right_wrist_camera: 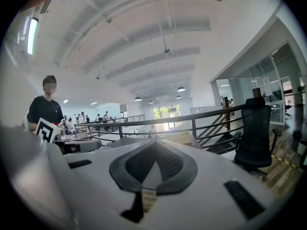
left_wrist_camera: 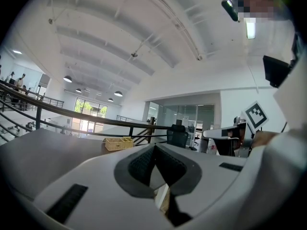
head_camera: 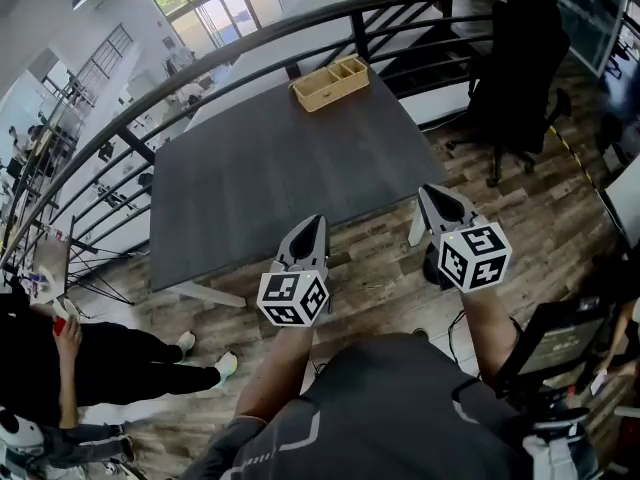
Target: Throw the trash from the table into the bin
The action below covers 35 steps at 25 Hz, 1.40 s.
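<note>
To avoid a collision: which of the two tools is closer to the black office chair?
The right tool: it is by the table corner nearest the chair; the left tool is farther away.

Matt table (head_camera: 270, 168), woven basket (head_camera: 325, 94), wood-plank floor (head_camera: 380, 268)

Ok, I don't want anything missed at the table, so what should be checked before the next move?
1. Left gripper empty, jaws together: ok.
2. Right gripper empty, jaws together: ok.
3. Trash to pick up on the table: not ok, the top looks bare apart from a basket at its far end.
4. Basket's contents: cannot tell.
5. Bin located: not ok, none shows in any view.
6. Bystander at the left stands clear of the table: ok.
</note>
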Each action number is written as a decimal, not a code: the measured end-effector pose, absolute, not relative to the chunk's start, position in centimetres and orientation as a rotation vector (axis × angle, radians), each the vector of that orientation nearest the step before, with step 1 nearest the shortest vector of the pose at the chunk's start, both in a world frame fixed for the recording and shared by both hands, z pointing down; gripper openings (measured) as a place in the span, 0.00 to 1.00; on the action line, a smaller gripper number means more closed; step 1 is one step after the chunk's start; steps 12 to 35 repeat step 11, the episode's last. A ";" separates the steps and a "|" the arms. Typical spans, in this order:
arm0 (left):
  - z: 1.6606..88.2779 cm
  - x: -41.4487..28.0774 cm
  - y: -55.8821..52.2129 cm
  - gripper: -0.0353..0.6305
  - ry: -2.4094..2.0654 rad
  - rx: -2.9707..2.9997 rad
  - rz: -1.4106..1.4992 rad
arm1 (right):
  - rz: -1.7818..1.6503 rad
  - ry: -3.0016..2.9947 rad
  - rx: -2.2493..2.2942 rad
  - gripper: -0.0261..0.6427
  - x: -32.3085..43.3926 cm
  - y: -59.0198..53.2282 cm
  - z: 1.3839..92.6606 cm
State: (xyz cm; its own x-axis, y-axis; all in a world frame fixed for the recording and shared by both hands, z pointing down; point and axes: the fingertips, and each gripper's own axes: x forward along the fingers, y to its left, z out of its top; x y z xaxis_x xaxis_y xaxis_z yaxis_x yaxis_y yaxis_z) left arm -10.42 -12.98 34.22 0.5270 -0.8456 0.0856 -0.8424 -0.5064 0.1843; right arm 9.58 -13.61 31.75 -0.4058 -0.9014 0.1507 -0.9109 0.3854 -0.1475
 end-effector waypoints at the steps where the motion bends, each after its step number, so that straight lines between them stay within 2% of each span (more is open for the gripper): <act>1: 34.3 -10.5 -13.0 0.07 -1.439 2.561 -0.025 | 0.317 -2.576 1.684 0.06 9.5 -13.7 31.7; 35: 33.8 -9.4 -12.4 0.07 -1.459 2.556 -0.051 | 0.311 -2.584 1.688 0.06 10.7 -13.1 31.3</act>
